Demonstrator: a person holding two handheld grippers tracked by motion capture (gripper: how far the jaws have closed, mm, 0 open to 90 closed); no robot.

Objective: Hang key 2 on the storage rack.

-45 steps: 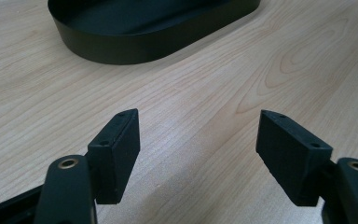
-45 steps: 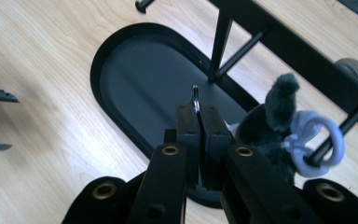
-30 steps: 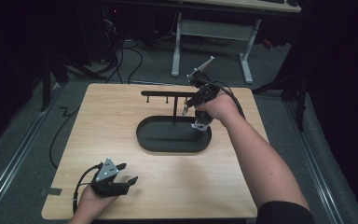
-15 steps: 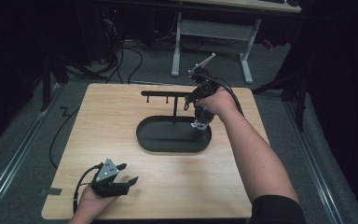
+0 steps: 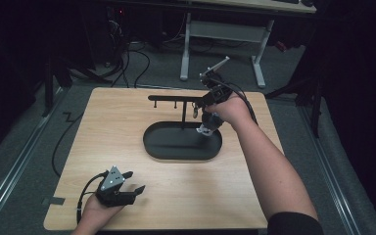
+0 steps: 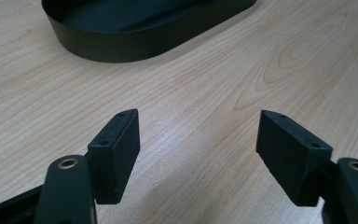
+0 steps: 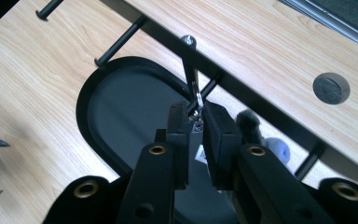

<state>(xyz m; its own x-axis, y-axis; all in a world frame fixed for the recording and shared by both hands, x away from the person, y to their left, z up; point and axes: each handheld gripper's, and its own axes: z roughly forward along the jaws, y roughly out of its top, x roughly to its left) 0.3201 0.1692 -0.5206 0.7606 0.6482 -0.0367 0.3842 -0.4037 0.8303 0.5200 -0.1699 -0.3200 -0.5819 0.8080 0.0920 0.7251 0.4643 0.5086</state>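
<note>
Keychain (image 7: 196, 105) hangs off a peg of the black rack (image 7: 242, 93), centre of the right gripper view, above the oval tray (image 7: 121, 121). Right hand-held gripper (image 7: 196, 122) jaws have just been opening, metal clasp between them, grip looks loosened. Risk: the ring isn't fully seated on the peg, so pulling away snags it and drops it into the tray. Left hand-held gripper (image 5: 133, 187) is released, idle on the tabletop (image 5: 127, 122), lower left of the high view.

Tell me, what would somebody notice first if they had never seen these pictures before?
Probably the right gripper reaching over the black oval tray in the middle of the wooden table. Its jaws have just been opening, with a small metal clip between them, hanging from the black rack above the tray. The left gripper rests open near the table's front edge.
</note>
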